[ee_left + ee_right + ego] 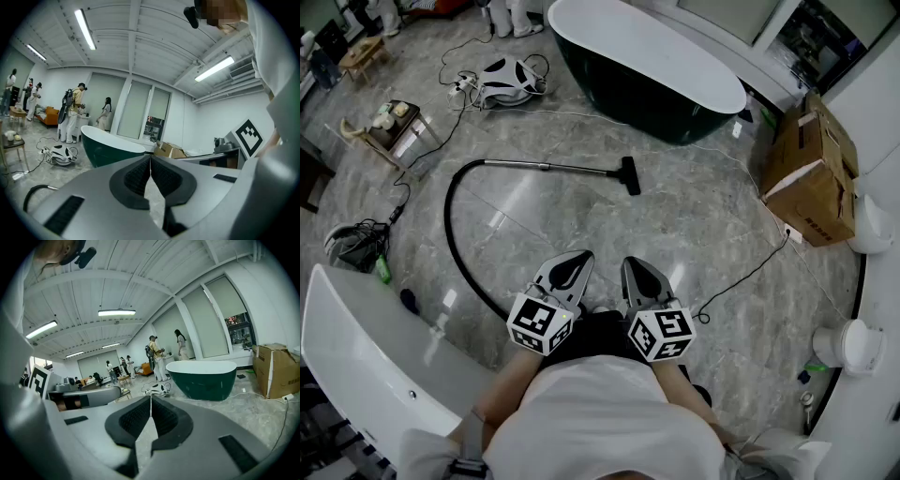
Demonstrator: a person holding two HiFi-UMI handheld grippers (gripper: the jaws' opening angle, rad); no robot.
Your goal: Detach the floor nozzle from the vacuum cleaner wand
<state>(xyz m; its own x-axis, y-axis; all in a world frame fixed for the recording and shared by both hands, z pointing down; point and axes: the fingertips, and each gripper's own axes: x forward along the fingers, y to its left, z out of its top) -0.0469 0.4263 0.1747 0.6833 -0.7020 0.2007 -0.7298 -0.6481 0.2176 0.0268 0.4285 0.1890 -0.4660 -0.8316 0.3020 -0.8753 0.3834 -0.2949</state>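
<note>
Grey marble floor [694, 225] carries the wand [553, 167], lying flat near the bathtub [637, 66]. Nozzle [629, 175] sits attached at its right end in the head view; hose [450, 234] curves off the other end. Left gripper [574, 258] and right gripper [634, 264] are side by side, well apart from the wand, each with jaws together and empty.
</note>
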